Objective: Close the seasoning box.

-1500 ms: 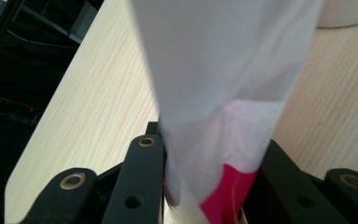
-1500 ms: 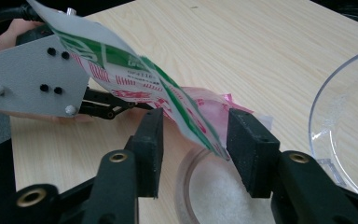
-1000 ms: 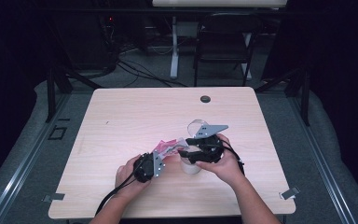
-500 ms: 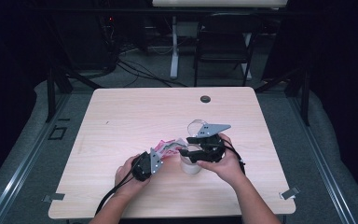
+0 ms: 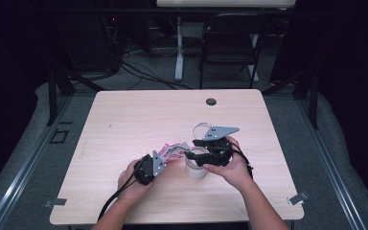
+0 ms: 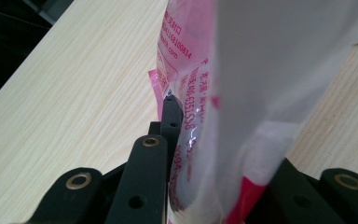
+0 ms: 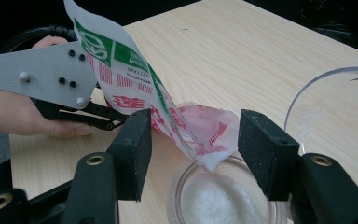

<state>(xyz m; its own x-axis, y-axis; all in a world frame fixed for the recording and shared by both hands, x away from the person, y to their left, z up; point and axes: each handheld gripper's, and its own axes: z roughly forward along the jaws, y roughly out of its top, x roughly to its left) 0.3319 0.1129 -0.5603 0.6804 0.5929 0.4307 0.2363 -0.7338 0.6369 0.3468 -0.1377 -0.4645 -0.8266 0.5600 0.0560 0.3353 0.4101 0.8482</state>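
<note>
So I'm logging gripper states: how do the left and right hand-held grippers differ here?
The left hand-held gripper is shut on the pink-printed bag; the right hand-held gripper is open, gripping nothing. The left tilts the bag, while the right straddles the bag's mouth above the cup of white grains. Both have black jaws.

Both forearms are reaching in from the near table edge, the left hand gripping the left gripper with its jaws pinching tight and aiming right, while the right hand is holding the right gripper, jaws spread apart, angled leftward toward it.
</note>
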